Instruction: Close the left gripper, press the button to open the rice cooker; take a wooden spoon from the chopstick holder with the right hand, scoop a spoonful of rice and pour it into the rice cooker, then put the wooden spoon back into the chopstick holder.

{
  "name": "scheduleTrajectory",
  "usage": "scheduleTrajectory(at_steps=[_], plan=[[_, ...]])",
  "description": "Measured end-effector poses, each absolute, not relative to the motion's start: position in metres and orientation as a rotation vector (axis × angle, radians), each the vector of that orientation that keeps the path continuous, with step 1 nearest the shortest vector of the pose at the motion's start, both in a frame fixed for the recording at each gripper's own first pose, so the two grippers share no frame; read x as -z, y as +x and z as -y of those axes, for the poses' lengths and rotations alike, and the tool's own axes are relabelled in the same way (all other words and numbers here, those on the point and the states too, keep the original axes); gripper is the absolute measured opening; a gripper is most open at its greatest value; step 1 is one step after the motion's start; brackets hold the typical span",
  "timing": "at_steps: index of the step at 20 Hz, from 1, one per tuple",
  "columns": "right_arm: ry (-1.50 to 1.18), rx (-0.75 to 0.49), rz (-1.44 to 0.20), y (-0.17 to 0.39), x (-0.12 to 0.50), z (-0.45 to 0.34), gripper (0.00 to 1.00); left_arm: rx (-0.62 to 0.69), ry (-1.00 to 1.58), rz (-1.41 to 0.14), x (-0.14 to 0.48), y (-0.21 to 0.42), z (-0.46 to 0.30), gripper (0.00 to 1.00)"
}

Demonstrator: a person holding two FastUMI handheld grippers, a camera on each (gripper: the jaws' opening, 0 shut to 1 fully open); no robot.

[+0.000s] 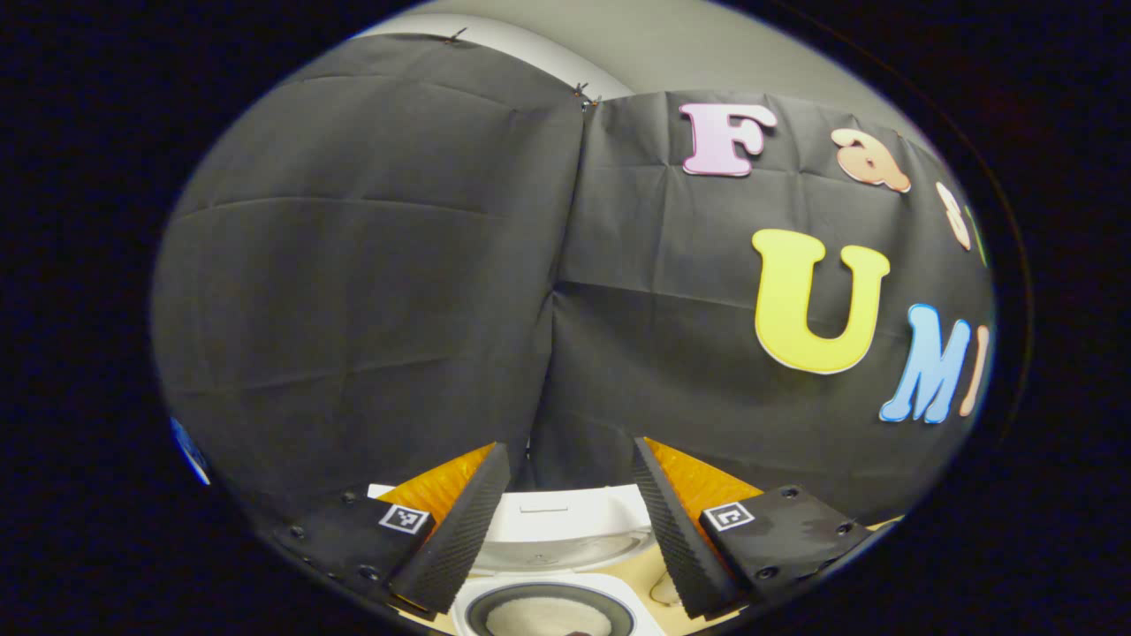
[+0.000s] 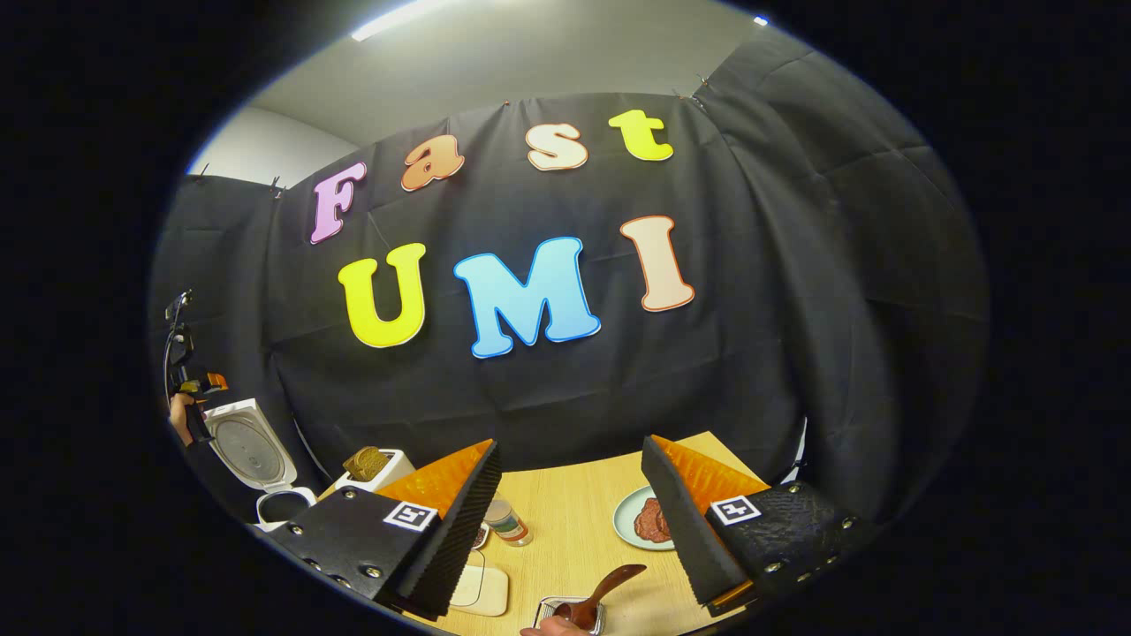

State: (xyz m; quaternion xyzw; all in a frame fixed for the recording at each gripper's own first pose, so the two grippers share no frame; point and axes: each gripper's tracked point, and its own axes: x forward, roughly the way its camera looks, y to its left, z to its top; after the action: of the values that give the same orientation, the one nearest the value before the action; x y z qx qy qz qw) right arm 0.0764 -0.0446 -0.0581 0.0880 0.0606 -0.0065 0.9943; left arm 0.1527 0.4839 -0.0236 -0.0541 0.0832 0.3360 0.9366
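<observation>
In the left gripper view, my left gripper (image 1: 571, 443) is open and holds nothing. Below it stands the white rice cooker (image 1: 557, 587) with its lid (image 1: 552, 521) raised, and its dark inner pot (image 1: 548, 616) holds something white. In the right gripper view, my right gripper (image 2: 571, 442) is also open and holds nothing. Below and ahead of it, the wooden spoon (image 2: 610, 585) leans out of a metal chopstick holder (image 2: 555, 606) on the table. The rice cooker (image 2: 265, 477) stands at the far left with its lid (image 2: 250, 450) up, and the left gripper (image 2: 190, 384) hovers beside it.
On the light wooden table (image 2: 583, 530) are a white toaster holding bread (image 2: 375, 464), a small jar (image 2: 509, 521), a pale plate of brown food (image 2: 638, 521) and a flat white object (image 2: 482, 589). Black cloth walls close off the back and sides.
</observation>
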Motion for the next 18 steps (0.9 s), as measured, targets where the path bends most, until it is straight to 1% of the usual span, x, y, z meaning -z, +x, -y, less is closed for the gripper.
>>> scheduleTrajectory(at_steps=[4, 6, 7, 8, 9, 10, 15, 16, 17, 18], plan=[[0.170, 0.026, -0.110, 0.076, 0.056, 0.048, 0.96, -0.732, -0.157, -0.246, 0.048, 0.167, -0.502, 0.97], [0.176, 0.032, -0.111, 0.076, 0.058, 0.051, 0.96, -0.750, -0.104, -0.281, 0.055, 0.165, -0.504, 0.98], [0.176, 0.035, -0.115, 0.075, 0.059, 0.052, 0.96, -0.756, -0.080, -0.295, 0.059, 0.165, -0.502, 0.92], [0.179, 0.037, -0.115, 0.073, 0.059, 0.053, 0.96, -0.761, -0.080, -0.289, 0.059, 0.165, -0.505, 0.95], [0.182, 0.036, -0.116, 0.072, 0.060, 0.052, 0.96, -0.772, -0.096, -0.285, 0.058, 0.163, -0.505, 0.95], [0.185, 0.033, -0.114, 0.070, 0.059, 0.051, 0.96, -0.773, -0.099, -0.289, 0.058, 0.162, -0.506, 0.93], [0.176, 0.004, -0.113, 0.061, 0.062, 0.046, 0.96, -0.755, -0.078, -0.252, 0.057, 0.161, -0.505, 0.93], [0.176, -0.001, -0.111, 0.059, 0.062, 0.047, 0.96, -0.754, -0.073, -0.242, 0.056, 0.162, -0.506, 0.92], [0.176, -0.001, -0.107, 0.058, 0.059, 0.050, 0.96, -0.753, -0.067, -0.237, 0.055, 0.162, -0.507, 0.95], [0.178, 0.000, -0.103, 0.055, 0.055, 0.052, 0.96, -0.753, -0.063, -0.234, 0.056, 0.162, -0.508, 0.95]])
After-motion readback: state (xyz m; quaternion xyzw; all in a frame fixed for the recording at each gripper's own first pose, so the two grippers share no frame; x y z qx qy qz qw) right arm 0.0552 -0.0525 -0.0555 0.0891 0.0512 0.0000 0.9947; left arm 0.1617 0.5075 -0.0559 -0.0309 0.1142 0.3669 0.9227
